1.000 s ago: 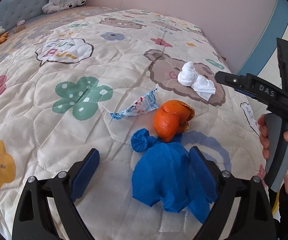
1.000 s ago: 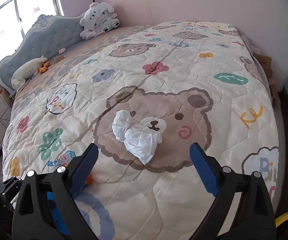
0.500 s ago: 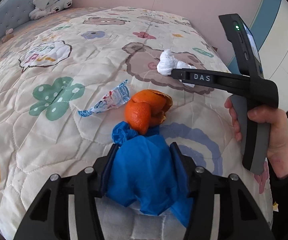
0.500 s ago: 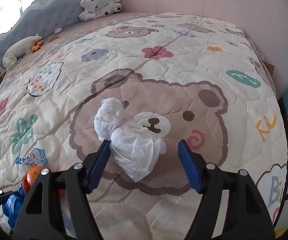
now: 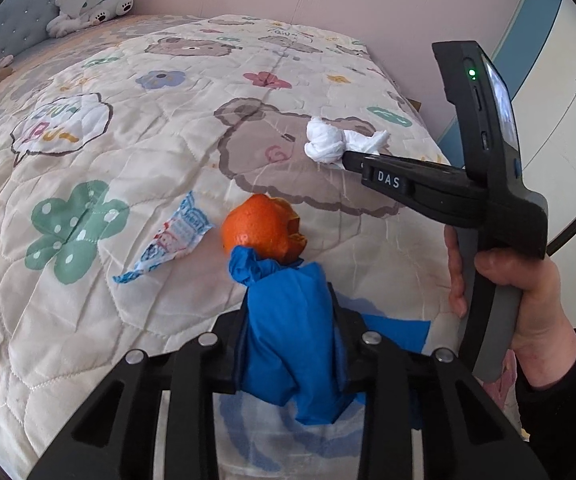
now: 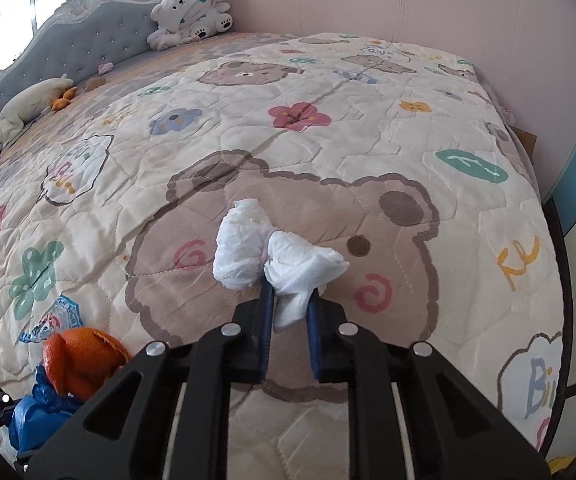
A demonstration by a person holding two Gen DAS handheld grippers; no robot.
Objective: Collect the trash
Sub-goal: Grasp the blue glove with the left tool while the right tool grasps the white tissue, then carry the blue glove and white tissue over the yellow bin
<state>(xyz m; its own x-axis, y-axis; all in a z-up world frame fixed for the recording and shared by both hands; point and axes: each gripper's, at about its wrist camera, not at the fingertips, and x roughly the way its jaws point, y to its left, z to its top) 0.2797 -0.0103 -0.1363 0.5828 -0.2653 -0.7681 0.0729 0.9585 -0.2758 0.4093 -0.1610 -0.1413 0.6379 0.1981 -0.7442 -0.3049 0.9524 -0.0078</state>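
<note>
Four trash items on quilted cartoon-print bed [image 6: 427, 128]: one crumpled blue plastic bag [image 5: 288, 328], one orange peel [image 5: 262, 230], one printed snack wrapper [image 5: 172, 236], one crumpled white tissue wad [image 6: 272, 252].

Left hand-held gripper [image 5: 288, 344] clamped on blue bag; peel touching bag at 12 o'clock, wrapper at 10 o'clock.

Right hand-held gripper [image 6: 289, 312] pinching tissue tail.

Only left view shows right hand [image 5: 527, 296]; only right view shows grey tufted headboard [image 6: 60, 36].

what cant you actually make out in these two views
- Left wrist: left gripper fingers are covered by the blue bag they clamp.
- Left wrist: wrapper print is too small to read.
- Right wrist: the orange peel and bag are cut off by the gripper body.
- Neither view shows a bin.
</note>
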